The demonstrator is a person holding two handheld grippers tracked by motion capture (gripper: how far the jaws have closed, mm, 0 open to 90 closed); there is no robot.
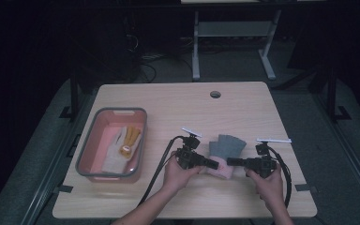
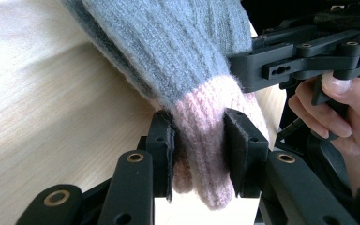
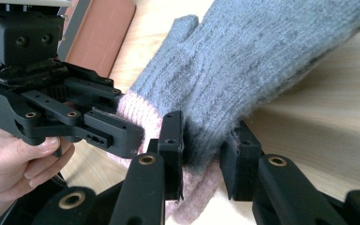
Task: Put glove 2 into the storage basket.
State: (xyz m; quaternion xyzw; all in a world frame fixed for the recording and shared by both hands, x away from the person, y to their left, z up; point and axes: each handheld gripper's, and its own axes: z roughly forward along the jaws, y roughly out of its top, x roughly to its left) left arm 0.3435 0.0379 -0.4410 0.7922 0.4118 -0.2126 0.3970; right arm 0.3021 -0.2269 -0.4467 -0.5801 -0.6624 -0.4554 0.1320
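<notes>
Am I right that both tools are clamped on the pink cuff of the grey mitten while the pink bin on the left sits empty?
Not quite: the pink bin is not empty; the high view shows gloves lying in it. Both the left tool and right tool do grip the grey mitten at its cuff.

Mitten (image 2: 187, 51): fuzzy knit wool, grey body, pink ribbed cuff. Table (image 1: 178, 108): pale wood grain, smooth matt. Left gripper (image 2: 199, 154): matt black plastic, brass-coloured rivets. Tub (image 1: 88, 145): smooth plastic
</notes>
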